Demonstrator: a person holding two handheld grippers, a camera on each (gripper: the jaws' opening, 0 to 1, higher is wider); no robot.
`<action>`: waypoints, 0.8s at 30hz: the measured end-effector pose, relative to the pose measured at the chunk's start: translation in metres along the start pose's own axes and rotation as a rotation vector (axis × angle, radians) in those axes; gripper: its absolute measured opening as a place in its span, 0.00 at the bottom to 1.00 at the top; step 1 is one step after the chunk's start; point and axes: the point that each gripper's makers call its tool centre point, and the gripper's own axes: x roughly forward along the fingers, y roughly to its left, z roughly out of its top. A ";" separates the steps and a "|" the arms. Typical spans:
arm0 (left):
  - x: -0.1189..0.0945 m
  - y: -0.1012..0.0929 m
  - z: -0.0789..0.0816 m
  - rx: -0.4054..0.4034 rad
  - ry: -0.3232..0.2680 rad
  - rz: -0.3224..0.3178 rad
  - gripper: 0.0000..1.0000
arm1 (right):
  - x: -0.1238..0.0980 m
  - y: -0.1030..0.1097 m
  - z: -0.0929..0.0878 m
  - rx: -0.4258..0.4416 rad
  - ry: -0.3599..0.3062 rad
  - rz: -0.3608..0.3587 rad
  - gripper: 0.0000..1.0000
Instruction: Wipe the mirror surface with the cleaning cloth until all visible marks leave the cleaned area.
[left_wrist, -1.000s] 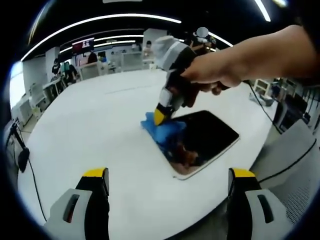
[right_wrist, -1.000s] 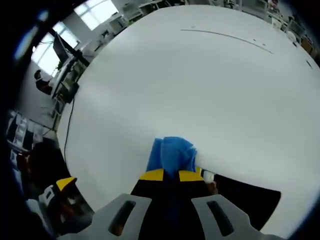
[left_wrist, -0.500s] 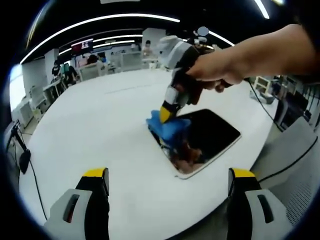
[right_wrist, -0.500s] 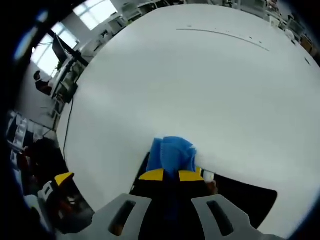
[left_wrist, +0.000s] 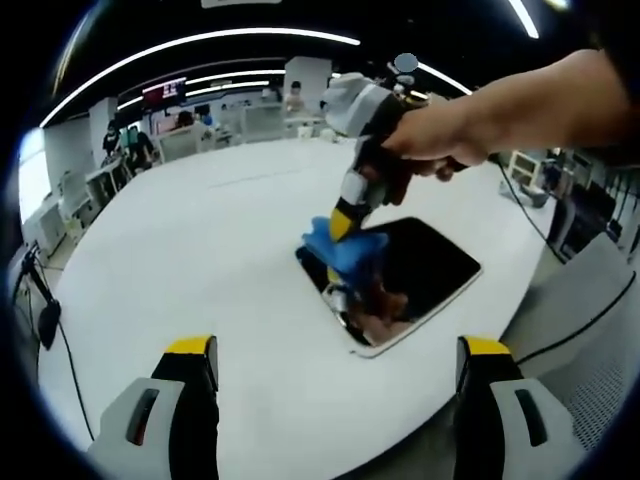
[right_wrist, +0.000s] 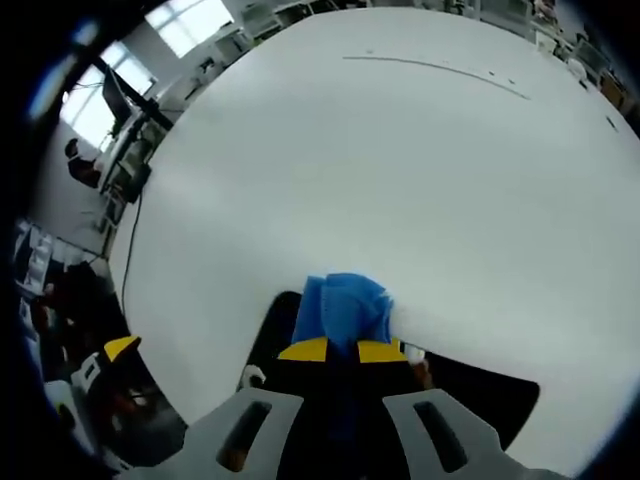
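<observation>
A dark rectangular mirror (left_wrist: 425, 265) with rounded corners lies flat on the white round table (left_wrist: 180, 250). A person's hand holds my right gripper (left_wrist: 344, 222), which is shut on a blue cleaning cloth (left_wrist: 352, 252) and presses it down on the mirror's left part. In the right gripper view the cloth (right_wrist: 345, 303) bunches just beyond the shut right gripper (right_wrist: 342, 350), with dark mirror (right_wrist: 490, 400) showing on both sides of it. My left gripper (left_wrist: 337, 348) hangs open and holds nothing, near the table's front edge, short of the mirror. Its yellow tip (right_wrist: 118, 348) shows at lower left.
The mirror lies close to the table's right-front edge (left_wrist: 500, 320). A microphone-like object and cable (left_wrist: 45, 315) hang off the table's left side. Desks, screens and people (left_wrist: 150, 140) stand far behind. The table top (right_wrist: 400, 170) stretches bare beyond the cloth.
The right gripper has slid the cloth to the right, from the mirror's left corner onto the glass, and that corner now shows bare. The left gripper has stayed put.
</observation>
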 end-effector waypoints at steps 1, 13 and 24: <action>-0.001 0.002 0.002 -0.018 -0.012 0.006 0.99 | -0.001 0.000 -0.001 -0.001 -0.003 0.000 0.02; -0.001 0.004 -0.001 -0.009 0.001 0.017 0.99 | -0.001 -0.004 -0.001 0.042 0.004 0.016 0.02; -0.001 0.005 -0.002 0.002 0.005 0.019 0.99 | -0.006 -0.005 -0.007 0.041 -0.013 0.000 0.02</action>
